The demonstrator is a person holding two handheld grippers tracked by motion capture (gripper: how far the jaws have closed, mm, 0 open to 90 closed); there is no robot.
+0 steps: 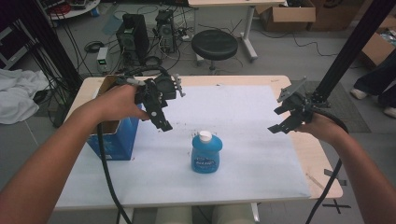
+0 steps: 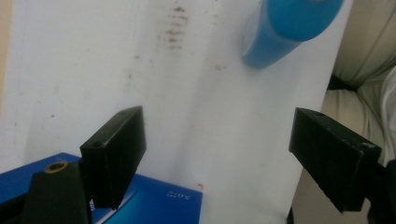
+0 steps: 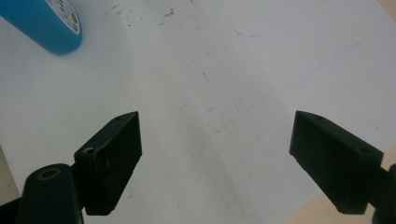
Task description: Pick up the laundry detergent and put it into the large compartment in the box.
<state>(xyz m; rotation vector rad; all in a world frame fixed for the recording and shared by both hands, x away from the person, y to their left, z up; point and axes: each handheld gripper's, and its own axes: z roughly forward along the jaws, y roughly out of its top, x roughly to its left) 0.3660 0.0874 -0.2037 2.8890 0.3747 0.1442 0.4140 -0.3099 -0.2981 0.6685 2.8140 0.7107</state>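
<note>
Bottle: blue bottle [image 1: 206, 153] with a white cap, upright on the white sheet [image 1: 243, 116] near the front middle of the bench [image 1: 308, 154]; nothing touches it.
Box: blue cardboard box [image 1: 116, 137], top open, at the left edge of the sheet, well apart from the bottle.
Left hand-held gripper [image 1: 161, 122]: jaws spread wide, nothing between them; held above the sheet between box and bottle, pointing down toward the bottle.
Right hand-held gripper [image 1: 280, 120]: jaws spread wide, nothing between them; held over the right part of the sheet, well apart from the bottle.
Progress: judged early. The bottle is not yet grasped or lifted. Left to do, as it appears: close in on the bottle, grip it, move it, probably to the box.
High view adds: the white cap, the box's open top, both forearms, and a stool [image 1: 214, 44] and computer cases [image 1: 133, 30] on the floor beyond the bench.
Left gripper view adds: the bottle's lower body [image 2: 280, 32] ahead of the jaws, a corner of the box [image 2: 154, 200] below them, faint smudges on the sheet.
Right gripper view adds: the bottle's label edge [image 3: 46, 23] far off to one side, thin pen lines on the sheet.
</note>
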